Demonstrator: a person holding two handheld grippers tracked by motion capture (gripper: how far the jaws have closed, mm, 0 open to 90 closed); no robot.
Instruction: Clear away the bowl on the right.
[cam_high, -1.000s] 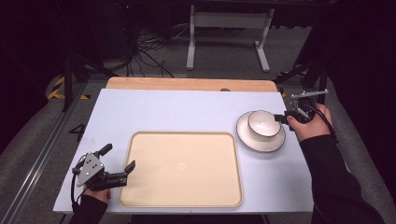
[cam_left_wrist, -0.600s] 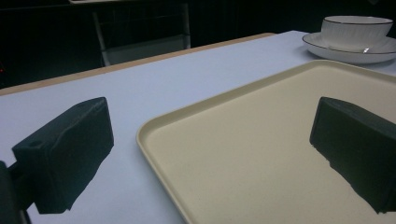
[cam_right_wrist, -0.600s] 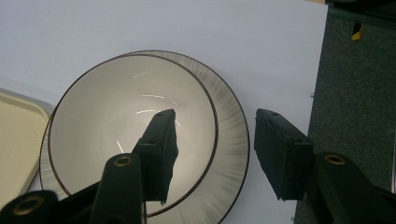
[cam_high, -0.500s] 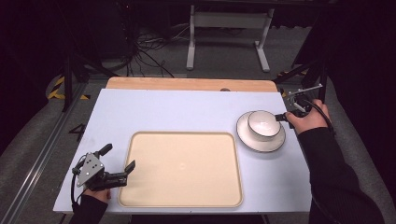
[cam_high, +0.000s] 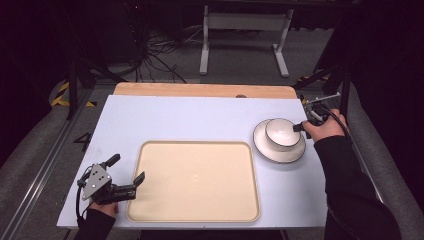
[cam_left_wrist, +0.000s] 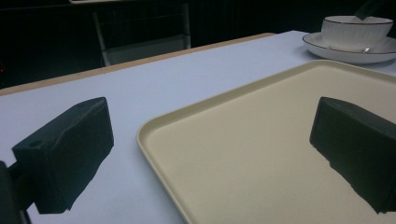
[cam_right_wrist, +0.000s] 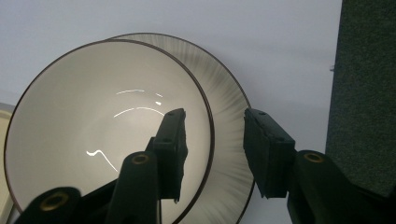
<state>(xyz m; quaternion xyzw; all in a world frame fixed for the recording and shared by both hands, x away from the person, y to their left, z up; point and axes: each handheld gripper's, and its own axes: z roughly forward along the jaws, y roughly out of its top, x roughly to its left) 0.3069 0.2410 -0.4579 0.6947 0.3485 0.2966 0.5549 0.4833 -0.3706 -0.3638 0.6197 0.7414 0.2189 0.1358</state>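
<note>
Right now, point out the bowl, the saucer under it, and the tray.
bowl (cam_high: 280, 131), high view, inside of the bowl.
saucer (cam_high: 274, 153), high view, bare front rim.
tray (cam_high: 150, 150), high view, its raised far-left corner rim.

White bowl (cam_high: 281, 132) with thin dark rim line, sitting on a white, ribbed saucer (cam_high: 265, 148) at right of frame; cream tray (cam_high: 195, 180) at lower centre; pale lavender-blue table (cam_high: 175, 120); black grippers.

Pale blue worktop (cam_high: 190, 120) carries a beige tray (cam_high: 195, 181) near centre and a white saucer (cam_high: 279, 150) right.
</note>
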